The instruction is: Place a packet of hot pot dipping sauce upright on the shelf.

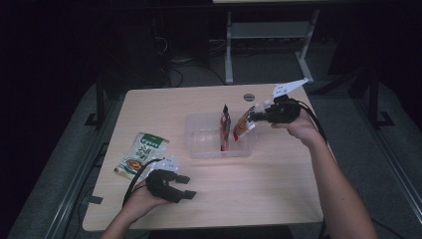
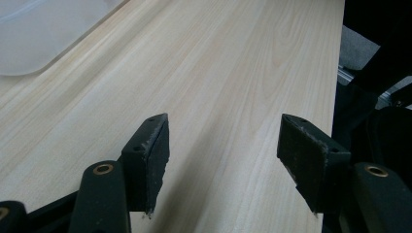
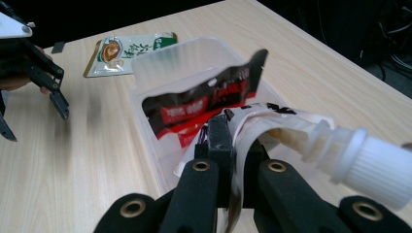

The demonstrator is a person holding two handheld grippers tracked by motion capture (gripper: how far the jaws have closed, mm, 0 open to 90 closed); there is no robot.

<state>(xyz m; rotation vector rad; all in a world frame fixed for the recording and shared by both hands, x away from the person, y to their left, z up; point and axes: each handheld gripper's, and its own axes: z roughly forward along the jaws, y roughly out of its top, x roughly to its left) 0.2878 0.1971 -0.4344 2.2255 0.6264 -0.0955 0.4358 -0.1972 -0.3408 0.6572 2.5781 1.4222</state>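
Note:
A clear plastic tub (image 1: 199, 142) sits mid-table with a red and black packet (image 1: 225, 127) standing on edge inside it. My right gripper (image 1: 255, 117) is shut on a spouted pouch (image 1: 242, 125) with a white screw cap (image 3: 374, 162), holding it over the tub's right end. In the right gripper view the pouch (image 3: 252, 131) is pinched between the jaws above the tub (image 3: 145, 121), beside the red packet (image 3: 204, 99). My left gripper (image 1: 185, 186) rests open near the front left of the table; its fingers (image 2: 148, 155) stand wide apart over bare wood.
A green and white packet (image 1: 142, 153) lies flat on the table to the left of the tub, also visible as a green packet (image 3: 126, 51) beyond the tub. A round grommet (image 1: 249, 96) is set in the table's far side. Table edges are close to both hands.

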